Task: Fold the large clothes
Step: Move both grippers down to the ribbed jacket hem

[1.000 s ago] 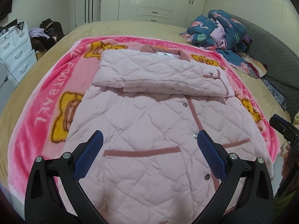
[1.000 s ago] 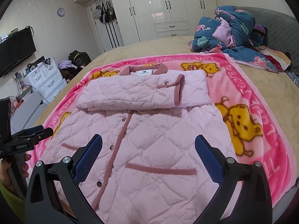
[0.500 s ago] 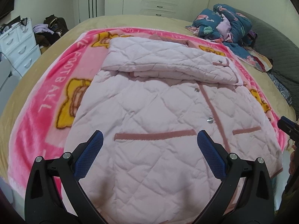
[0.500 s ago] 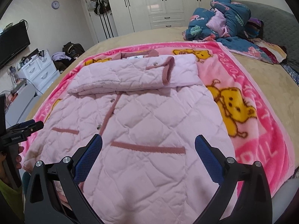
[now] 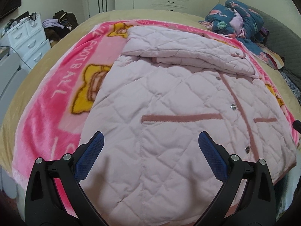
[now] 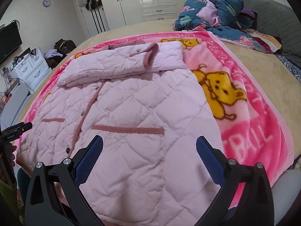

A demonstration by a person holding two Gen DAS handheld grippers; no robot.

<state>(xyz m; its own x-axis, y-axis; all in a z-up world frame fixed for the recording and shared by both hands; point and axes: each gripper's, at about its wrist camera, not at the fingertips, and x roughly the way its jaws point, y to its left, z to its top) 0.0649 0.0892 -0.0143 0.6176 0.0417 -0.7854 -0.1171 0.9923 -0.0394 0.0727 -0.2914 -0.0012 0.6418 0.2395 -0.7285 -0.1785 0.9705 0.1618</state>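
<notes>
Quilted pink jacket (image 5: 169, 113) lies front-up on the pink blanket (image 5: 56, 103), both sleeves already folded across its chest at 12 o'clock. Left gripper (image 5: 150, 150) and right gripper (image 6: 149, 150) hover over the hem, jaws spread wide, holding nothing. Judging by this, the hem fold comes next: each should pinch a bottom corner and carry it toward the collar. Only the right view shows the collar (image 6: 128, 45) and the person's hand (image 6: 10, 156) at 9 o'clock.

left gripper (image 5: 150, 141) and right gripper (image 6: 149, 143), black plastic arms, blue textured pads (image 5: 89, 159), silver screws, yellow-green sleeve (image 6: 7, 194) at left edge
</notes>
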